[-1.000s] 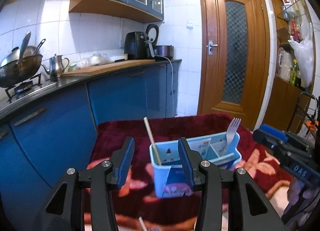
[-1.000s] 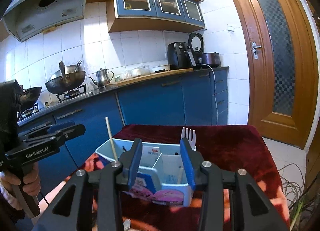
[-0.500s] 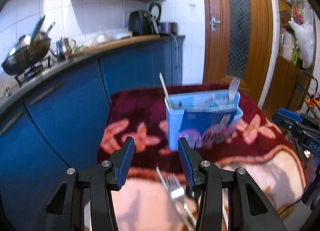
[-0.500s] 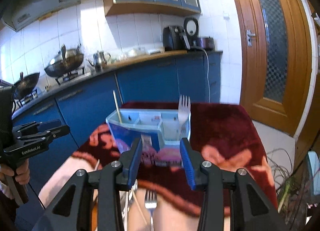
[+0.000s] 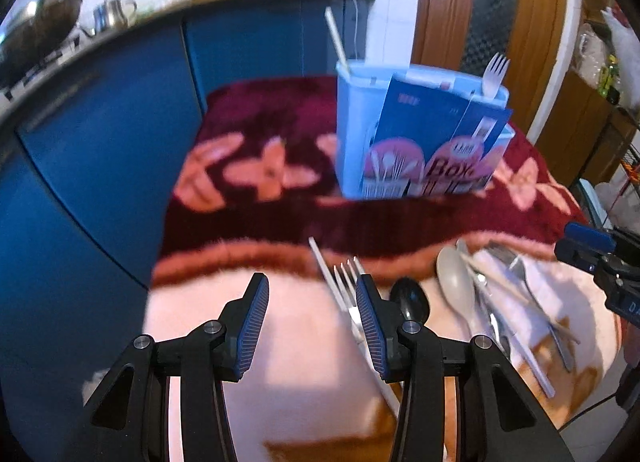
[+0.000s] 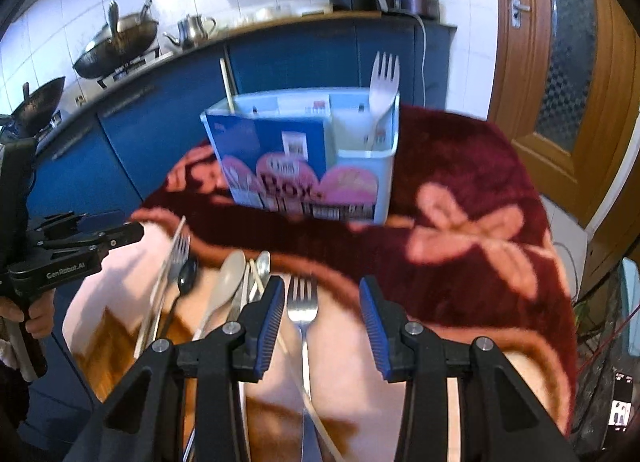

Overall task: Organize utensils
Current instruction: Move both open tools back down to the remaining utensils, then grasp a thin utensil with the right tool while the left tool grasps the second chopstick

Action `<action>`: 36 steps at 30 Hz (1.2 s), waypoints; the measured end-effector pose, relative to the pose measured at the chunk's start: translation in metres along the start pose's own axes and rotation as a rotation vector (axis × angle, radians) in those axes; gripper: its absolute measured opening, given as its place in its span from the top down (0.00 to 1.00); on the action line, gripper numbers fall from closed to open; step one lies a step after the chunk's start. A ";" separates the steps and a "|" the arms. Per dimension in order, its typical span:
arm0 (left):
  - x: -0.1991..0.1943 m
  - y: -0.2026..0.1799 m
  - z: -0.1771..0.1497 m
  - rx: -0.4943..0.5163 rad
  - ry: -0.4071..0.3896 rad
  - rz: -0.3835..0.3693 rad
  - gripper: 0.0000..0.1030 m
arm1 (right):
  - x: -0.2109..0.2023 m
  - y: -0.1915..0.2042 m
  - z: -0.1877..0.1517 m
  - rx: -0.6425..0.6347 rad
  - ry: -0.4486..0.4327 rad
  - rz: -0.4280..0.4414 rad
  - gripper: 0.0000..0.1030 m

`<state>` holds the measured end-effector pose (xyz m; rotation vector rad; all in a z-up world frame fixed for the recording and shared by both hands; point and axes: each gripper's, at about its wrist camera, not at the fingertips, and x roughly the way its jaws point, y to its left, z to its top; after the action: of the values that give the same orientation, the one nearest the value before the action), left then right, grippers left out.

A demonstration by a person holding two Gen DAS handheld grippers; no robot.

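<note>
A light blue utensil box [image 5: 400, 142] stands on a red flowered blanket [image 5: 260, 122], with a chopstick [image 5: 336, 38] and a white fork [image 5: 494, 74] upright in it. Loose cutlery lies nearer: a metal fork [image 5: 348, 274], a white chopstick [image 5: 326, 262], a black spoon [image 5: 410, 298] and a grey spoon [image 5: 454, 282]. My left gripper [image 5: 311, 286] hangs open above the blanket, the fork just inside its right finger. My right gripper [image 6: 321, 290] is open above another metal fork [image 6: 303, 302], touching nothing. The box [image 6: 304, 166] stands beyond it.
Blue kitchen cabinets [image 6: 300, 58] run behind the table, with woks and a kettle [image 6: 192, 28] on the counter. A wooden door [image 6: 560, 62] is at the right. A hand [image 6: 36, 314] holds the left gripper [image 6: 134, 228] at the left edge. Cables lie on the floor at right.
Both grippers have tipped downward and sunk toward the blanket. The box has slid up in both views, and the loose forks, spoons and chopsticks have come into sight under the fingers.
</note>
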<state>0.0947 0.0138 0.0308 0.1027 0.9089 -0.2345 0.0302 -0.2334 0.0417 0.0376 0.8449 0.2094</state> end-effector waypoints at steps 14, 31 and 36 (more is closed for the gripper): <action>0.036 0.007 -0.003 -0.051 0.119 -0.053 0.55 | 0.045 -0.005 -0.012 0.048 0.204 0.050 0.59; 0.042 0.012 -0.005 -0.042 0.189 -0.098 0.58 | 0.065 -0.005 -0.002 0.043 0.243 0.008 0.77; 0.047 0.004 0.001 -0.013 0.213 -0.081 0.59 | 0.066 -0.007 0.000 0.053 0.228 -0.006 0.90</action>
<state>0.1247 0.0097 -0.0057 0.0796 1.1280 -0.2962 0.0737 -0.2268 -0.0083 0.0615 1.0779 0.1874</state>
